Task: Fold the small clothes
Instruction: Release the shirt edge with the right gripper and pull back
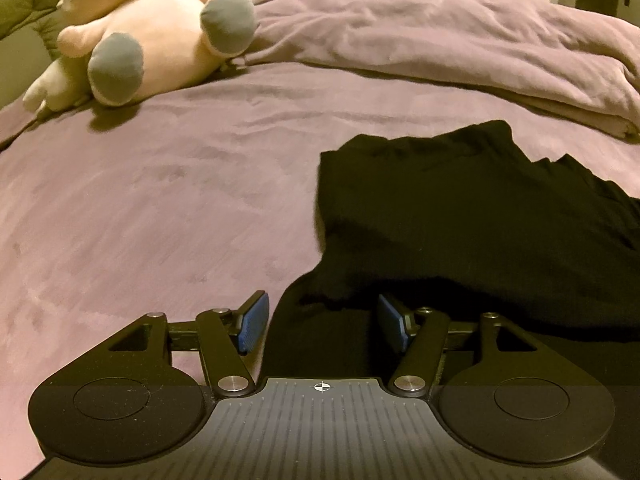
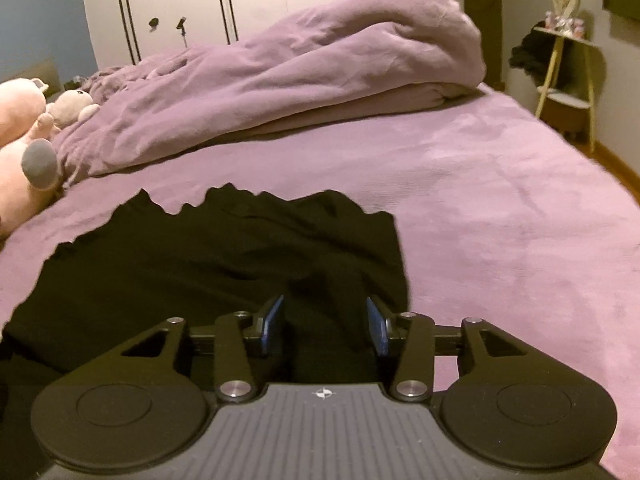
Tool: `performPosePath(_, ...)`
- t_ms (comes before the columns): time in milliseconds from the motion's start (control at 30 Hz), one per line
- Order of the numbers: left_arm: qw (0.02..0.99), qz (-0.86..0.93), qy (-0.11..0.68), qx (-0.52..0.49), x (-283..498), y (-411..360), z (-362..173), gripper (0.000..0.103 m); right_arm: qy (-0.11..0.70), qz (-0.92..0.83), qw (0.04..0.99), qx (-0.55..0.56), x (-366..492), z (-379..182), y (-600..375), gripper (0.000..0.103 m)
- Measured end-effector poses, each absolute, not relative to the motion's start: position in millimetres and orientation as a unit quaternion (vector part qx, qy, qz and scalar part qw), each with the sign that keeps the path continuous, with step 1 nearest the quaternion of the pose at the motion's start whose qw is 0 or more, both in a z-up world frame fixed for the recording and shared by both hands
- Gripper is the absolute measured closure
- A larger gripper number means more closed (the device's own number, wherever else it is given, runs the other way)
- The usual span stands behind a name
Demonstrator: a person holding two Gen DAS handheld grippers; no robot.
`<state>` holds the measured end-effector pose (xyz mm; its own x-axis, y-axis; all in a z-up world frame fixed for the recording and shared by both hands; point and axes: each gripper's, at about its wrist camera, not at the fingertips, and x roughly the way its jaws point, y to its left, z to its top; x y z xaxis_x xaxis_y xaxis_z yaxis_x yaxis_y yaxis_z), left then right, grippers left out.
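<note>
A black garment [image 1: 460, 220] lies rumpled on the purple bed sheet [image 1: 160, 200], partly folded over itself. My left gripper [image 1: 322, 322] is open, its blue pads [image 1: 253, 322] standing either side of the garment's near left edge. In the right wrist view the same garment [image 2: 220, 256] fills the centre-left. My right gripper [image 2: 325, 326] is open above the garment's near right edge, with black cloth between the pads [image 2: 378, 330]. Neither gripper holds anything.
A bunched purple duvet [image 1: 440, 40] lies across the far side of the bed; it also shows in the right wrist view [image 2: 280, 72]. Pink plush toys [image 1: 160, 32] sit at the far left. A small side table [image 2: 568, 72] stands beyond the bed's right edge, with wardrobe doors [image 2: 240, 0] behind.
</note>
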<state>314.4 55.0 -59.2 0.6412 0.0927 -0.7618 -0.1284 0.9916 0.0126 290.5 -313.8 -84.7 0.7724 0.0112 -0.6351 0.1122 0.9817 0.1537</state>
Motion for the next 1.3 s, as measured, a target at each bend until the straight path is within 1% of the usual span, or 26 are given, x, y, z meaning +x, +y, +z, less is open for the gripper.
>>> performPosePath(67, 0.906, 0.061, 0.419, -0.018, 318, 53, -60, 0.037, 0.341, -0.025, 0.935, 0.091, 301, -88, -314, 0.059)
performPosePath(167, 0.906, 0.060, 0.420, -0.011, 322, 50, -62, 0.037, 0.352, -0.020, 0.930, 0.098, 315, -95, -317, 0.063)
performPosePath(233, 0.906, 0.059, 0.419, -0.009, 322, 51, -63, 0.036, 0.353, -0.022, 0.930, 0.100, 318, -96, -319, 0.074)
performPosePath(267, 0.906, 0.059, 0.419, -0.010, 322, 51, -64, 0.035, 0.353, -0.018, 0.929, 0.104, 319, -97, -321, 0.077)
performPosePath(300, 0.906, 0.059, 0.419, -0.010, 322, 51, -64, 0.035, 0.355, -0.017, 0.928, 0.107, 320, -98, -323, 0.093)
performPosePath(333, 0.906, 0.060, 0.419, -0.012, 322, 52, -64, 0.035, 0.356, -0.014, 0.928, 0.107, 320, -99, -324, 0.101)
performPosePath(400, 0.907, 0.061, 0.417, -0.014, 322, 52, -64, 0.034, 0.343, -0.015, 0.934, 0.102, 316, -98, -326, 0.101)
performPosePath(500, 0.906, 0.063, 0.418, -0.010, 323, 51, -65, 0.033, 0.265, -0.057, 0.959, 0.079, 302, -85, -327, 0.102)
performPosePath(533, 0.906, 0.063, 0.419, -0.010, 322, 51, -65, 0.033, 0.248, -0.071, 0.962, 0.085, 301, -84, -329, 0.101)
performPosePath(567, 0.906, 0.064, 0.419, -0.011, 322, 51, -64, 0.033, 0.252, -0.086, 0.960, 0.088, 304, -86, -331, 0.101)
performPosePath(667, 0.906, 0.059, 0.419, -0.010, 316, 53, -60, 0.034, 0.319, -0.110, 0.938, 0.082, 318, -101, -335, 0.098)
performPosePath(700, 0.906, 0.058, 0.419, -0.008, 314, 54, -59, 0.033, 0.318, -0.109, 0.937, 0.093, 313, -101, -338, 0.095)
performPosePath(767, 0.907, 0.059, 0.416, -0.006, 308, 57, -58, 0.033, 0.300, -0.094, 0.942, 0.120, 295, -94, -340, 0.093)
performPosePath(833, 0.905, 0.060, 0.422, -0.008, 305, 59, -61, 0.033, 0.298, -0.064, 0.943, 0.131, 280, -90, -337, 0.092)
performPosePath(933, 0.899, 0.068, 0.432, -0.013, 298, 65, -65, 0.033, 0.312, -0.017, 0.944, 0.108, 266, -93, -324, 0.092)
performPosePath(1000, 0.898, 0.072, 0.435, -0.011, 291, 69, -66, 0.032, 0.347, -0.024, 0.935, 0.070, 270, -102, -316, 0.093)
performPosePath(1067, 0.897, 0.074, 0.435, -0.008, 280, 72, -64, 0.032, 0.352, -0.042, 0.934, 0.052, 270, -106, -316, 0.094)
performPosePath(1100, 0.896, 0.078, 0.436, -0.004, 276, 73, -64, 0.032, 0.349, -0.059, 0.934, 0.040, 269, -103, -315, 0.089)
performPosePath(1133, 0.896, 0.080, 0.438, 0.000, 270, 76, -64, 0.032, 0.350, -0.086, 0.933, 0.017, 269, -101, -313, 0.066)
performPosePath(1167, 0.895, 0.080, 0.438, 0.000, 263, 78, -64, 0.031, 0.350, -0.108, 0.931, 0.002, 268, -100, -311, 0.057)
performPosePath(1200, 0.895, 0.082, 0.438, 0.000, 257, 81, -63, 0.031, 0.350, -0.126, 0.928, -0.004, 266, -98, -311, 0.056)
performPosePath(1300, 0.897, 0.083, 0.435, -0.002, 233, 89, -58, 0.031, 0.345, -0.151, 0.926, -0.012, 254, -89, -312, 0.056)
